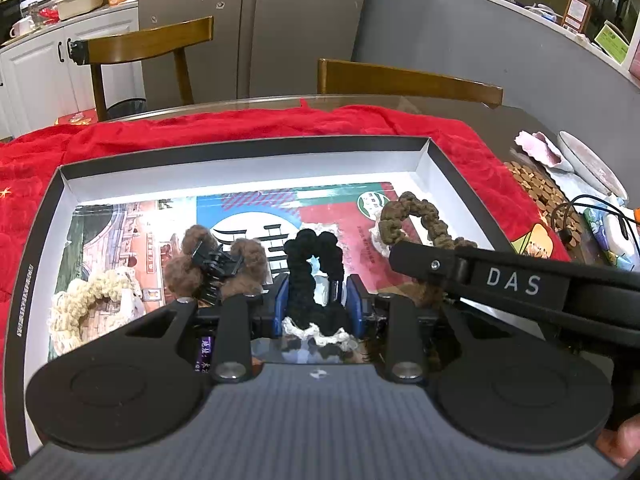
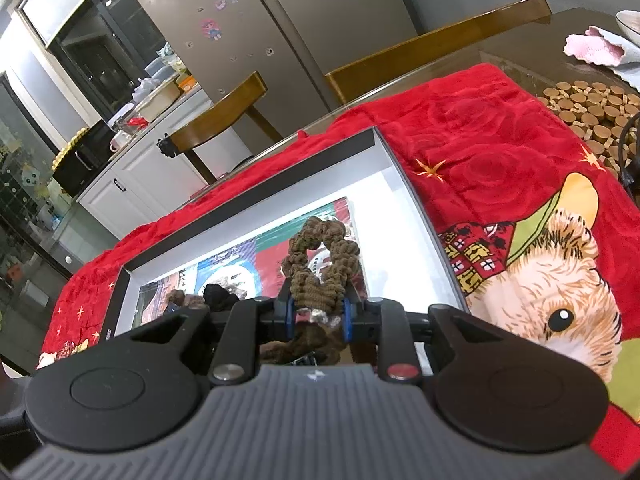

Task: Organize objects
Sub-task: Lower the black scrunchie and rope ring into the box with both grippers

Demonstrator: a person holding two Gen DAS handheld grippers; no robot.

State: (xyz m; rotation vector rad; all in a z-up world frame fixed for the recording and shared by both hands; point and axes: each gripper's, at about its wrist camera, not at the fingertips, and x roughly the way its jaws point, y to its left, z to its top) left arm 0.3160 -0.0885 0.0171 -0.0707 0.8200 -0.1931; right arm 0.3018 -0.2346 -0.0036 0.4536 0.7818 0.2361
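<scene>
A shallow black box [image 1: 248, 146] with a printed sheet inside lies on a red cloth. My left gripper [image 1: 316, 292] is shut on a black scrunchie [image 1: 310, 256] with a white lace edge, inside the box. My right gripper [image 2: 319, 304] is shut on an olive-brown scrunchie [image 2: 320, 256], which also shows in the left wrist view [image 1: 416, 216], at the box's right side. A cream scrunchie [image 1: 86, 300] and a brown fuzzy claw clip [image 1: 218, 264] lie in the box to the left.
The red cloth [image 2: 480, 152] covers the table. Wooden discs [image 2: 588, 108], a pink cloth [image 2: 592, 50], a dish and cables lie on the right. Two wooden chairs [image 1: 152, 44] stand behind the table. The right gripper's arm [image 1: 512, 280] crosses the left wrist view.
</scene>
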